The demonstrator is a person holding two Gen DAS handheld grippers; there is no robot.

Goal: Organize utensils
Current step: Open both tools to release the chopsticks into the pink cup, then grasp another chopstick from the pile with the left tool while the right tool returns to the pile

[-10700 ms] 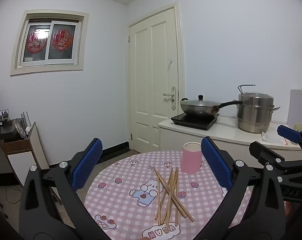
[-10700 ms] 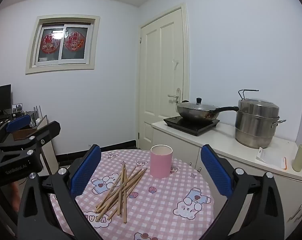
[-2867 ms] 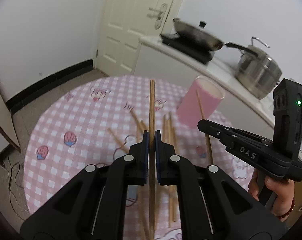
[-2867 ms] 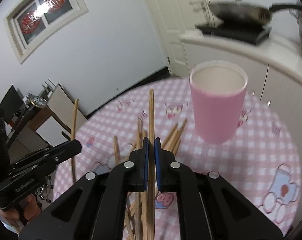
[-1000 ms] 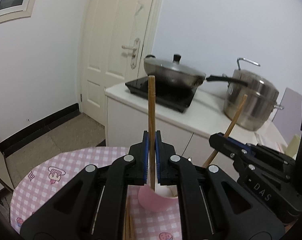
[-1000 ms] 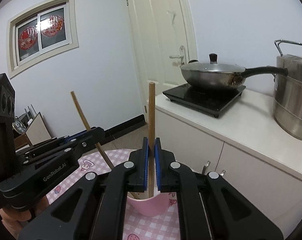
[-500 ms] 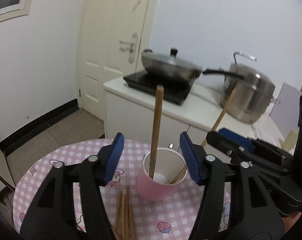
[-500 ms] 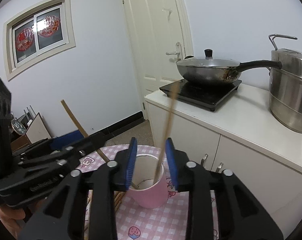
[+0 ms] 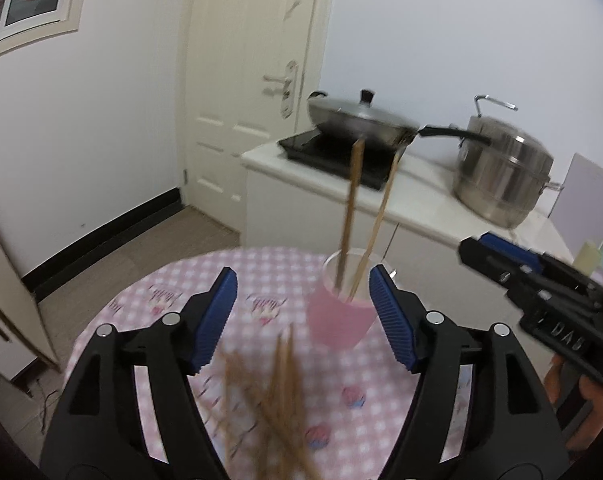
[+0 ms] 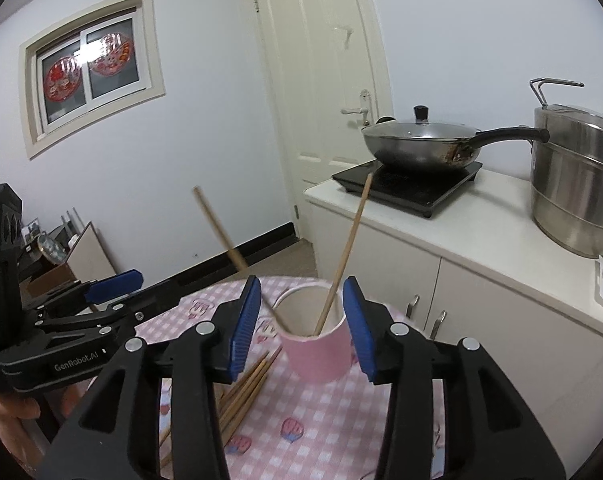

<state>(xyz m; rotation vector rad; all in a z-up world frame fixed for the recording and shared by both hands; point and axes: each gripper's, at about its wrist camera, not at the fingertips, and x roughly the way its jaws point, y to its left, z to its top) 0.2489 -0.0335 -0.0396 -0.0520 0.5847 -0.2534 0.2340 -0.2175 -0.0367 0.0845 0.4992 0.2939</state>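
Left wrist view: the left gripper [image 9: 301,316] is opening, nothing between its jaws. Two chopsticks [image 9: 351,208] lean in the pink cup [image 9: 339,320]; loose chopsticks [image 9: 269,392] lie blurred on the checked table [image 9: 173,304].

Right wrist view: the right gripper [image 10: 301,328] is opening, empty, framing the cup [image 10: 317,356]. The sticks look thin, stiff, light and probably slippery; pinching mid-length seems safest.

2 chopsticks [image 10: 343,258] lean across the pink cup's [image 10: 321,356] mouth.
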